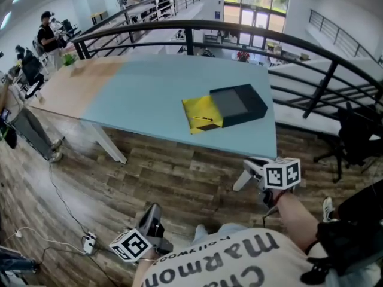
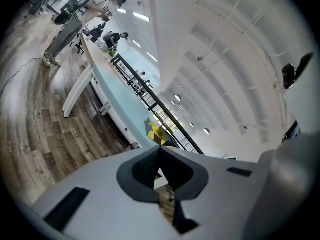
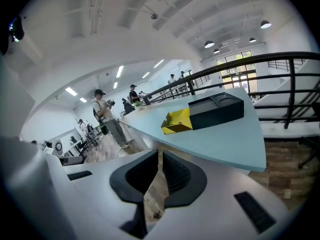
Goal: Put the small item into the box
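Note:
On the light blue table (image 1: 149, 94) lies a flat yellow box (image 1: 201, 113) with a black box (image 1: 238, 104) butted against its right side. A thin dark item (image 1: 203, 119) rests on the yellow one. Both show in the right gripper view, the yellow box (image 3: 177, 121) left of the black box (image 3: 216, 109). The left gripper view catches only a yellow box (image 2: 156, 132) far off. My left gripper (image 1: 152, 215) hangs low over the floor, shut and empty. My right gripper (image 1: 251, 171) is below the table's near right corner, shut with nothing between its pads.
A black curved railing (image 1: 251, 31) runs behind the table. A dark office chair (image 1: 353, 136) stands at the right. White table legs (image 1: 111, 142) and cables (image 1: 66, 208) are on the wooden floor. People (image 1: 48, 34) stand at desks far left.

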Tool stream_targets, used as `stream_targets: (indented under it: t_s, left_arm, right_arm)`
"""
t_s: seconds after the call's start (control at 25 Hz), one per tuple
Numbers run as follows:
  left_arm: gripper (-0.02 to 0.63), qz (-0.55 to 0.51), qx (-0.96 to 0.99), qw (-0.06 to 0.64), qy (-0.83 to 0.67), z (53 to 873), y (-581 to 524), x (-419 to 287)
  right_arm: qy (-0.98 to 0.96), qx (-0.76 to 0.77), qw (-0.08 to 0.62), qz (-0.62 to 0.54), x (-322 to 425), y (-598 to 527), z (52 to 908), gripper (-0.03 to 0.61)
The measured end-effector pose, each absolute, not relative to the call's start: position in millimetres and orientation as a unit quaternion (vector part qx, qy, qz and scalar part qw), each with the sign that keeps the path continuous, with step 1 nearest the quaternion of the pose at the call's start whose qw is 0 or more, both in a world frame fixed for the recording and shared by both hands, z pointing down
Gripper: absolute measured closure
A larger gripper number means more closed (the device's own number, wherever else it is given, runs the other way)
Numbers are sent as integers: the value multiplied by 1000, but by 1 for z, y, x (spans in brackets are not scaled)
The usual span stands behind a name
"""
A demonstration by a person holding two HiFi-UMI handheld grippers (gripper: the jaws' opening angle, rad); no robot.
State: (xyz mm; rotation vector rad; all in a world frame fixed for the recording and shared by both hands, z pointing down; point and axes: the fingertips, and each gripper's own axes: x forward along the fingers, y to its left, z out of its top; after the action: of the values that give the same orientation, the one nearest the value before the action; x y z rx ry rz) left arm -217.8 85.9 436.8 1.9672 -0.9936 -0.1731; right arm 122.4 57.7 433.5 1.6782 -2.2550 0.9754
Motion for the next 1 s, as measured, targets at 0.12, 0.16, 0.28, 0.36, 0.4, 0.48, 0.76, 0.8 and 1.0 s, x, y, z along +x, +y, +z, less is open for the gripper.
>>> stream_targets:
  t_s: [0.12, 0.16, 0.28, 0.36, 0.4, 0.48, 0.76, 0.8, 1.0]
  left_arm:
    - [612, -76, 794, 447, -406, 436, 89, -216]
    - [614, -77, 792, 447, -409, 437, 90, -216]
    - [612, -76, 788, 449, -415, 438, 98, -212]
    - [612, -74, 790, 447, -413, 436, 105, -205]
    - [612, -72, 793, 444, -411, 435, 109, -200]
    - [612, -71, 796, 441, -409, 434, 113, -193]
    - [612, -67, 792, 449, -407, 431, 119, -173]
    - [612, -65, 794, 449, -405, 431, 120, -170]
    - [612, -57, 798, 446, -401, 432, 114, -166]
  right_arm:
    - [-759, 560, 100, 318, 125, 57, 432, 523]
    - [-760, 558, 102, 317, 126, 57, 432, 525]
    - [-764, 551, 107, 318, 127, 64, 433, 528]
    - [-768, 547, 106, 317, 131, 70, 434, 528]
    - [-769, 545, 105, 318, 133, 74, 435, 528]
    - [-770, 542, 104, 321, 138, 81, 438, 528]
    - [-774, 529, 137, 319, 138, 93, 442, 528]
    - [-776, 526, 136, 320, 136, 95, 443, 528]
    - [-778, 525, 145, 313, 133, 94, 446, 528]
